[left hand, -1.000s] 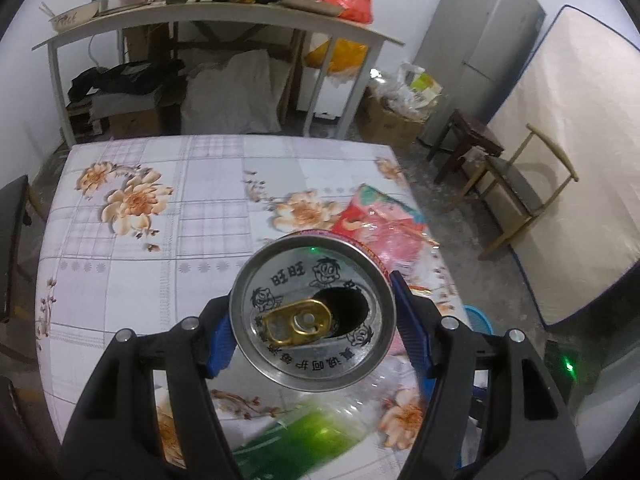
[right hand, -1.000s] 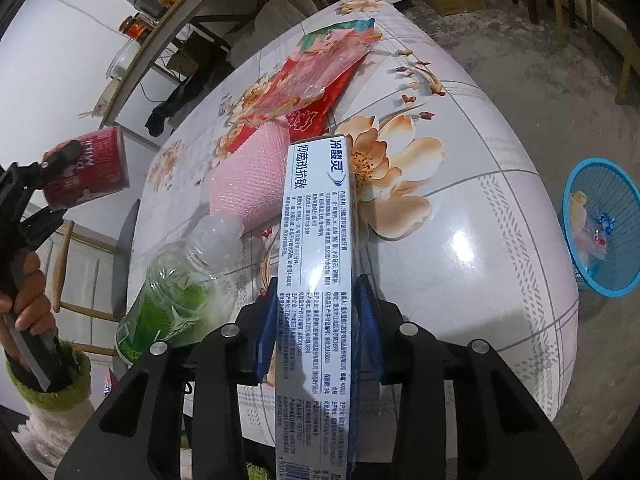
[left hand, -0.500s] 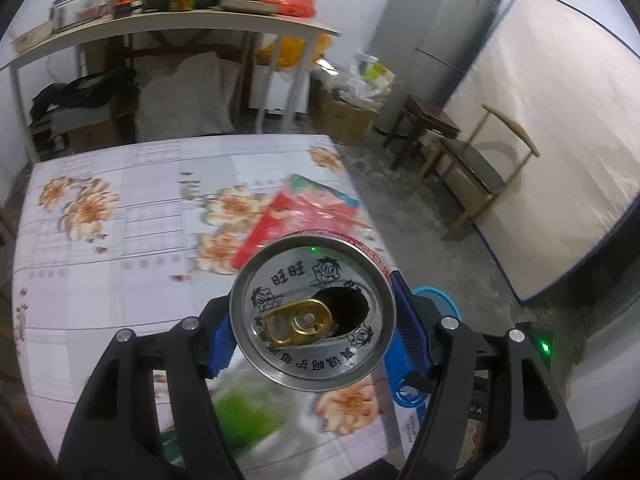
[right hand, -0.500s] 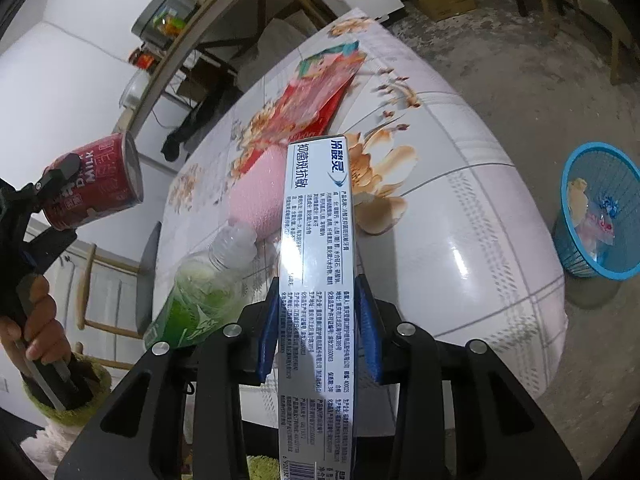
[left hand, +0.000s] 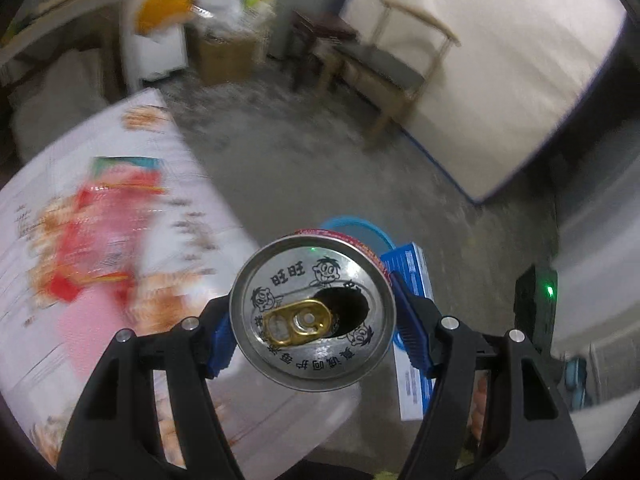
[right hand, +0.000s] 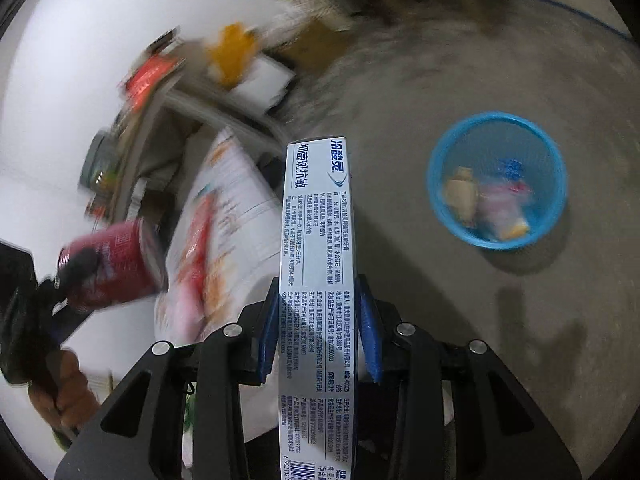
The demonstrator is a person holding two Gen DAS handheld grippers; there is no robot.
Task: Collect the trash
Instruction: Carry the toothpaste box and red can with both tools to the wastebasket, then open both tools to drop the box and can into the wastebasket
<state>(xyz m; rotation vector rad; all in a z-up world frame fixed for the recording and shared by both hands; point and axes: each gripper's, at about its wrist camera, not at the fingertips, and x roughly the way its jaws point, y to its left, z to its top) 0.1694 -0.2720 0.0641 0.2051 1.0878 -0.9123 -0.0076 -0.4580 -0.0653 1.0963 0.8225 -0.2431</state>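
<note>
My left gripper (left hand: 314, 316) is shut on an opened red drink can (left hand: 312, 312), its silver top facing the camera; the can also shows in the right wrist view (right hand: 116, 268) at the left. My right gripper (right hand: 318, 332) is shut on a long white-and-blue toothpaste box (right hand: 316, 280), which also shows in the left wrist view (left hand: 412, 332) just right of the can. A blue mesh trash basket (right hand: 444, 208) stands on the floor to the right with several scraps inside; its rim peeks out behind the can in the left wrist view (left hand: 360, 228).
The floral-cloth table (left hand: 48, 340) lies to the left with a red snack wrapper (left hand: 96, 216) and a pink item (left hand: 96, 320) on it. A wooden chair (left hand: 396, 68) and a mattress (left hand: 500, 60) stand across the concrete floor.
Both grippers have swung right, away from the table and over the floor, still holding the can and the box. The blue basket is now larger and nearer in the right wrist view.
</note>
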